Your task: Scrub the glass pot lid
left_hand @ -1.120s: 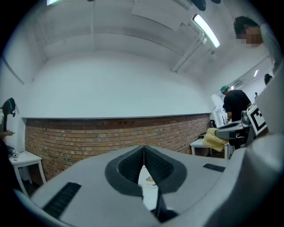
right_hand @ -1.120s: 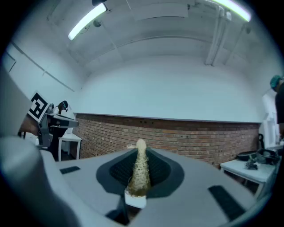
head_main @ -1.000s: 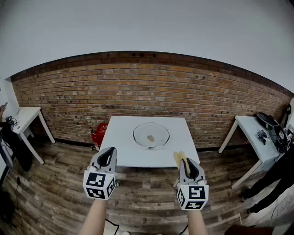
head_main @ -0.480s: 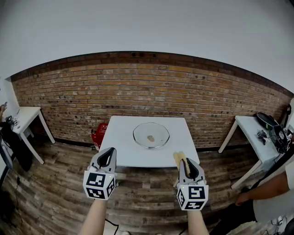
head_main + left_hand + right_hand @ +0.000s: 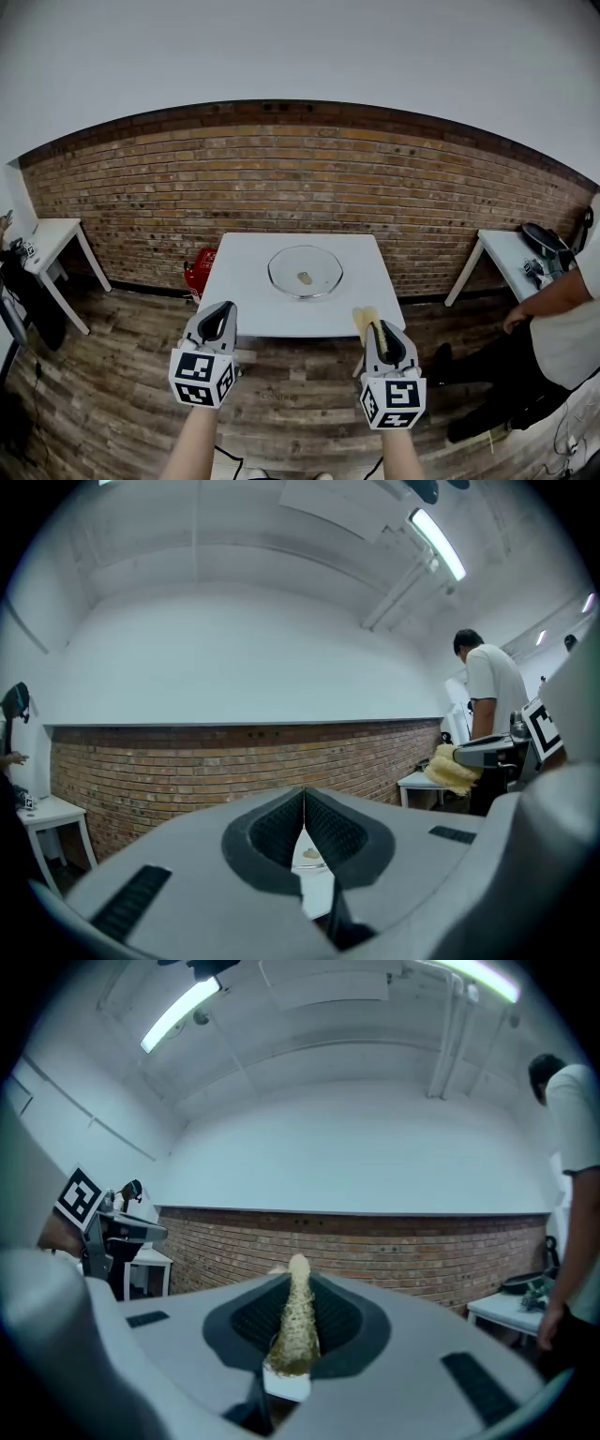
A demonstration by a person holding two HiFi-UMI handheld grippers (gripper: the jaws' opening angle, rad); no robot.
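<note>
The glass pot lid (image 5: 306, 271) lies flat on the white table (image 5: 246, 305), a small brownish knob at its middle. Both grippers are held well short of the table's near edge, over the wooden floor. My left gripper (image 5: 223, 310) is shut with nothing between its pads (image 5: 302, 829); through the slit I glimpse the lid (image 5: 312, 855). My right gripper (image 5: 375, 330) is shut on a yellow sponge (image 5: 365, 322), which sticks out past the fingertips. In the right gripper view the sponge (image 5: 294, 1326) stands edge-on between the pads.
A red crate (image 5: 199, 270) sits on the floor at the table's left. White side tables stand far left (image 5: 49, 237) and far right (image 5: 506, 253). A person (image 5: 561, 337) in a white shirt stands at the right, close to the right side table. A brick wall runs behind.
The person at the right has stepped further into view, toward the right side table. Both grippers have stayed where they were.
</note>
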